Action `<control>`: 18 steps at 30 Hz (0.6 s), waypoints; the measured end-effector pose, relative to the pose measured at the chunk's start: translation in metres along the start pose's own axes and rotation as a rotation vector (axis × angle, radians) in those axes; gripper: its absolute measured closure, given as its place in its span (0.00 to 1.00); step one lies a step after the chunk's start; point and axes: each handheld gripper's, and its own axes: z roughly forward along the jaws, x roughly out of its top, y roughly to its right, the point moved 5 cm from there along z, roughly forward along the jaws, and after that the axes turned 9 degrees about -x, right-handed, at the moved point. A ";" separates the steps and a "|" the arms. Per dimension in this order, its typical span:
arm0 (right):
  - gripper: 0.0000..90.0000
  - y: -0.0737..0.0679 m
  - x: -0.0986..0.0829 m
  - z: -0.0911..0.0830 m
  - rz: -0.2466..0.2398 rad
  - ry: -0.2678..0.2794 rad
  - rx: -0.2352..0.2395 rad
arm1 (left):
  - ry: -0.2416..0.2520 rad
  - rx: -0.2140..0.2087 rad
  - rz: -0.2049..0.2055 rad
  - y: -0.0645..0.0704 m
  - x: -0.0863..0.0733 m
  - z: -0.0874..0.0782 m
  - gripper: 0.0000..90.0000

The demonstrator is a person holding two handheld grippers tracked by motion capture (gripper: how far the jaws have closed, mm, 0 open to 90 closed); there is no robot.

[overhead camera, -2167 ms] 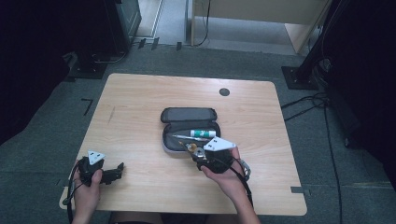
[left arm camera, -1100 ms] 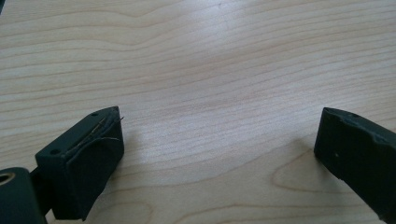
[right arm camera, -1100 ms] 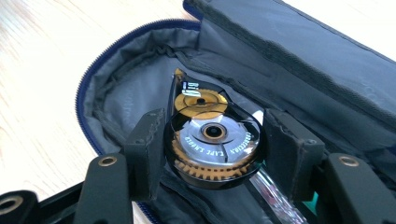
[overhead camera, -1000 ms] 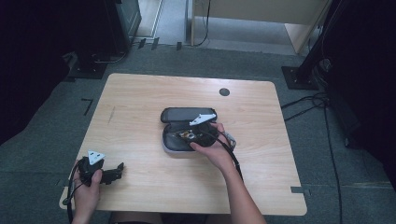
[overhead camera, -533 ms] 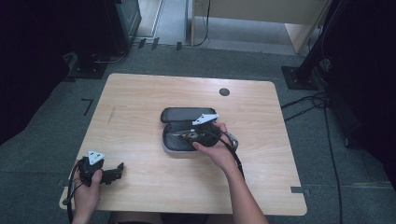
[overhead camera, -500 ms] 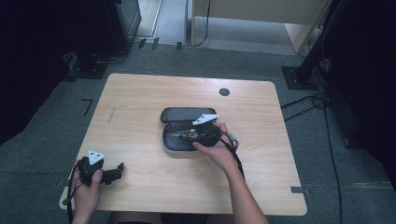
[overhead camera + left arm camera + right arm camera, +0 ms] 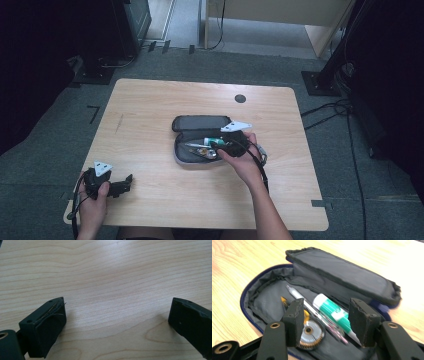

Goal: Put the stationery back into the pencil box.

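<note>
An open grey pencil case [image 7: 200, 145] lies at the middle of the table [image 7: 150, 105], its lid [image 7: 347, 272] folded back on the far side. Inside we see a green and white tube [image 7: 334, 312], a clear pen [image 7: 312, 308] and a round metal tape roll [image 7: 310, 335].

We judge the main risk to be a muddled grab: the tube and pen lie touching, so closing here could pinch both, or nudge the tube so it rolls off the pads. The soft lining could also bunch up and get caught.

Our right gripper [image 7: 324, 315] hangs over the case with its jaws parted about half way, straddling the pen and tube, gripping nothing. Our left gripper [image 7: 117, 315] rests at the near left corner, well apart, jaws spread wide and empty over bare wood.
</note>
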 end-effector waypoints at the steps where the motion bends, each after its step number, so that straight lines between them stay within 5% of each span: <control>1: 0.52 0.002 -0.002 -0.002 0.001 0.006 -0.003 | 0.000 0.000 0.000 0.000 0.000 0.000 0.02; 8: 0.44 0.013 -0.016 -0.013 0.050 0.021 -0.023 | 0.000 0.000 0.000 0.000 0.000 0.000 0.02; 16: 0.15 0.033 -0.036 -0.027 0.127 0.013 -0.106 | -0.001 0.000 0.001 0.000 0.000 0.000 0.02; 18: 0.15 0.035 -0.037 -0.029 0.135 0.007 -0.113 | -0.001 0.000 0.001 0.000 0.000 0.000 0.02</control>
